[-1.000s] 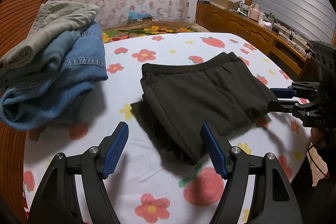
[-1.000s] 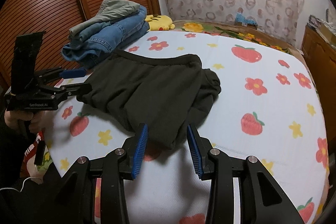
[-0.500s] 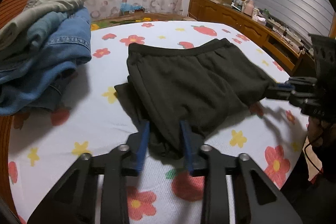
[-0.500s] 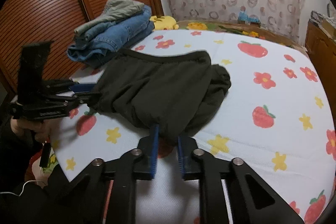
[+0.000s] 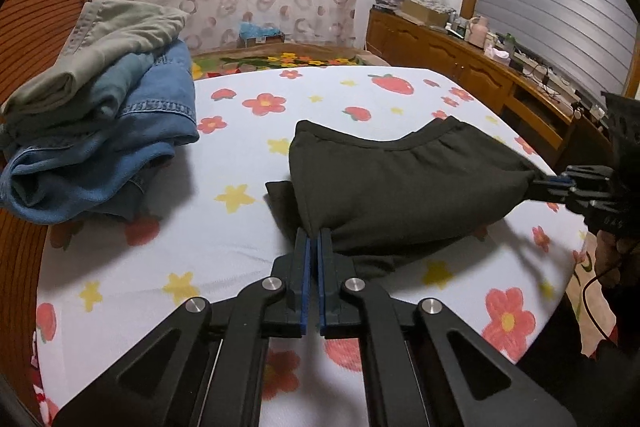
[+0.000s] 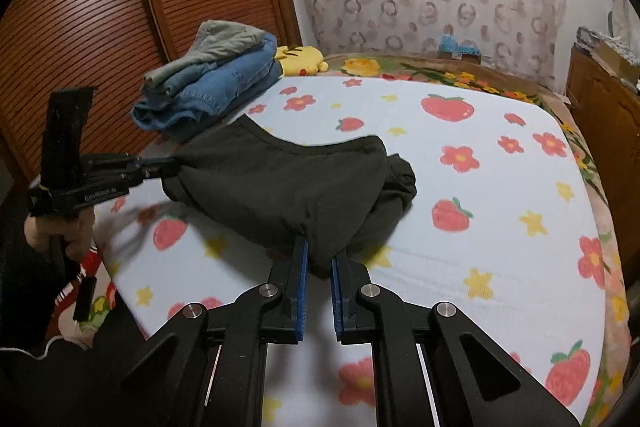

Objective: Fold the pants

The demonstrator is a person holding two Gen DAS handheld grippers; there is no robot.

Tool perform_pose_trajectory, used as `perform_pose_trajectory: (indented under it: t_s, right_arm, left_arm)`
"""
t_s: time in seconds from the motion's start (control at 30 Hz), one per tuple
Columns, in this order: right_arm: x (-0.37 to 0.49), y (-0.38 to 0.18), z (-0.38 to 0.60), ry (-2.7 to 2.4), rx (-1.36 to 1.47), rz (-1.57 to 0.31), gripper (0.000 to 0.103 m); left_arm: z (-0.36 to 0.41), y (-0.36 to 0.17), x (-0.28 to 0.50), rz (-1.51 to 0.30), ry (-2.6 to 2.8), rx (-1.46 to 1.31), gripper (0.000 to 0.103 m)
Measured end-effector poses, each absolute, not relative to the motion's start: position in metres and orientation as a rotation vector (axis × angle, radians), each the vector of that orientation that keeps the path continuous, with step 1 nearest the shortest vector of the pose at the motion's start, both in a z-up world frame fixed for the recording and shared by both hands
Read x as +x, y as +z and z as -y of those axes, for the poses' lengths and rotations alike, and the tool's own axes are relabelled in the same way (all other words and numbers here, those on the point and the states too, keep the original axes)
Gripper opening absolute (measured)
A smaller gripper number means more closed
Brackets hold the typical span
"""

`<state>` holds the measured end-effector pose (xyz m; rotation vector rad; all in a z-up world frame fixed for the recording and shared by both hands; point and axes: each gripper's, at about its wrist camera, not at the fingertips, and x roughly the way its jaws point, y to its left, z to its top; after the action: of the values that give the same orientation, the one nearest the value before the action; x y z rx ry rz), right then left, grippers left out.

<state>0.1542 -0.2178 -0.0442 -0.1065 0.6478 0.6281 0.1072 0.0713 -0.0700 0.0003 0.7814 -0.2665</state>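
Left wrist view showed it best: the left gripper point(image 5: 313, 247), gaping wide a second earlier, had just been closing and was now clamped on the near corner of the dark pants point(image 5: 400, 187), while the right gripper point(image 6: 318, 259) had been closing too and pinched the other near corner. With both corners held and the cloth pulled up a bit between them, the rest lying on the strawberry-print bed point(image 5: 140, 267), I'd guess the fold-over was about to start. Both grippers angled downward from the bed's near edge, well apart, near the stacked jeans point(image 5: 120, 147).
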Motion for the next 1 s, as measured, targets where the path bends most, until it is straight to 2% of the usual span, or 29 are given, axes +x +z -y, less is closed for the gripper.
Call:
perform_pose_trajectory:
  t_s: [0.27,0.37,0.5,0.57,0.67,0.73,0.83,1.0]
  right_arm:
    - [0.145,-0.046,0.221,0.624,-0.137,-0.675,0.012]
    - [0.143,-0.043,0.221,0.623,-0.135,-0.672,0.012]
    - [0.142,-0.041,0.222,0.621,-0.135,-0.661,0.012]
    - [0.139,-0.041,0.223,0.617,-0.137,-0.657,0.012]
    - [0.135,-0.040,0.227,0.605,-0.140,-0.652,0.014]
    - [0.133,-0.036,0.229,0.599,-0.137,-0.645,0.014]
    - [0.129,-0.030,0.234,0.580,-0.137,-0.625,0.014]
    - [0.127,-0.021,0.238,0.562,-0.138,-0.592,0.015]
  left_arm:
    - [-0.062,-0.066,0.098,-0.778,-0.267,0.037,0.004]
    - [-0.061,-0.063,0.098,-0.773,-0.264,0.032,0.008]
    - [-0.062,-0.060,0.100,-0.765,-0.261,0.028,0.027]
    - [-0.064,-0.059,0.102,-0.756,-0.264,0.009,0.042]
    - [-0.066,-0.058,0.106,-0.753,-0.263,-0.009,0.046]
    - [-0.065,-0.059,0.110,-0.760,-0.256,-0.006,0.052]
    - [-0.063,-0.062,0.114,-0.761,-0.264,-0.012,0.073]
    - [-0.059,-0.067,0.123,-0.776,-0.264,-0.005,0.075]
